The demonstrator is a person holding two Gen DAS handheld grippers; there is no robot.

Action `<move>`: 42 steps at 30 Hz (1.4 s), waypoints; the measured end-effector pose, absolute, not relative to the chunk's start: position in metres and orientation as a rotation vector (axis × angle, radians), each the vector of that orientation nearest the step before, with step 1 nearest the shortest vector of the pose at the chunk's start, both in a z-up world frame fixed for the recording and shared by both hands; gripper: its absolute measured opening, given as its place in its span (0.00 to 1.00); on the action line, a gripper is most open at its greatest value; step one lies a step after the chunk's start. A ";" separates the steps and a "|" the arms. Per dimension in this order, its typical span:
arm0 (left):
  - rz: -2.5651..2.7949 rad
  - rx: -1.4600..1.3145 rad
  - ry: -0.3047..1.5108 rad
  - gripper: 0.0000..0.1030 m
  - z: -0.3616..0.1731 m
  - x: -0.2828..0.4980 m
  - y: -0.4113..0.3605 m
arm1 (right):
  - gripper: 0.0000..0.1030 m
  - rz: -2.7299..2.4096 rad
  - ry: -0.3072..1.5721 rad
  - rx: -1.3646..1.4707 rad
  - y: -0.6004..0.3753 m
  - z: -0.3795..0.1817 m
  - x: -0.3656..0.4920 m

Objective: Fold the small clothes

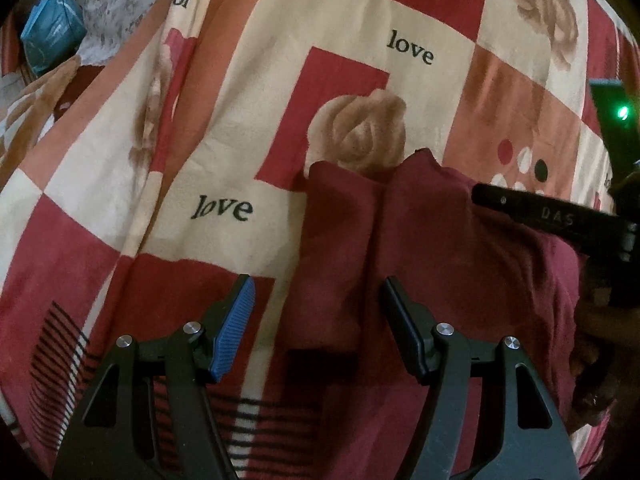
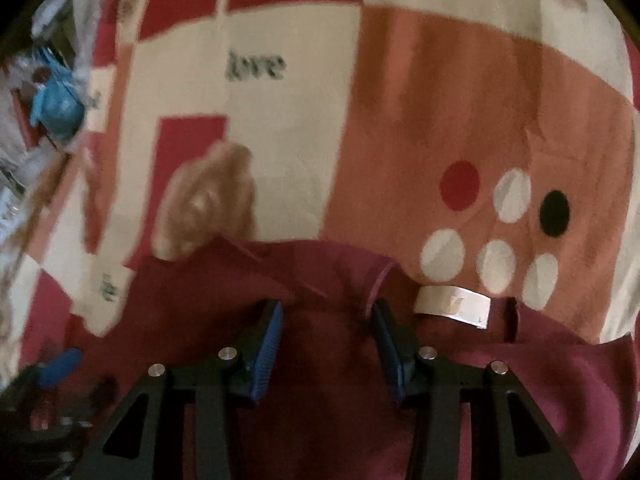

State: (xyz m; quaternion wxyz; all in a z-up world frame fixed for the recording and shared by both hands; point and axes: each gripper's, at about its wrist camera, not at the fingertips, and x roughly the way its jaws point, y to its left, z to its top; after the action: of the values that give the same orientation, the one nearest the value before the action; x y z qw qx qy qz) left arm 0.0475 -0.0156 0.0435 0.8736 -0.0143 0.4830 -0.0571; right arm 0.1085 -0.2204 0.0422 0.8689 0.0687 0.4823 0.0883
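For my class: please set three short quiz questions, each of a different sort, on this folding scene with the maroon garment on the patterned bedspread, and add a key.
1. True or false: the left claw is clamped on the maroon garment.
2. Multiple choice: which word is printed on the bedspread? A) home B) love C) sweet
3. Fill in: in the right wrist view, the pale label sewn into the garment lies just to the ______ of the right claw.

Key
1. False: its jaws stand wide apart, with no cloth pinched between the pads.
2. B
3. right
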 end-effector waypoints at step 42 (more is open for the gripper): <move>-0.154 -0.130 1.079 0.64 0.044 0.039 0.017 | 0.51 0.298 1.066 -0.246 -0.091 0.018 0.140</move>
State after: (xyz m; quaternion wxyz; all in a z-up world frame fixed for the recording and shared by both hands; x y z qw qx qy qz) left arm 0.0386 0.0167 0.0441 0.8532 -0.0616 0.5128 -0.0731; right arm 0.1400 -0.0915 0.0176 0.8435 -0.1164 0.5050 0.1413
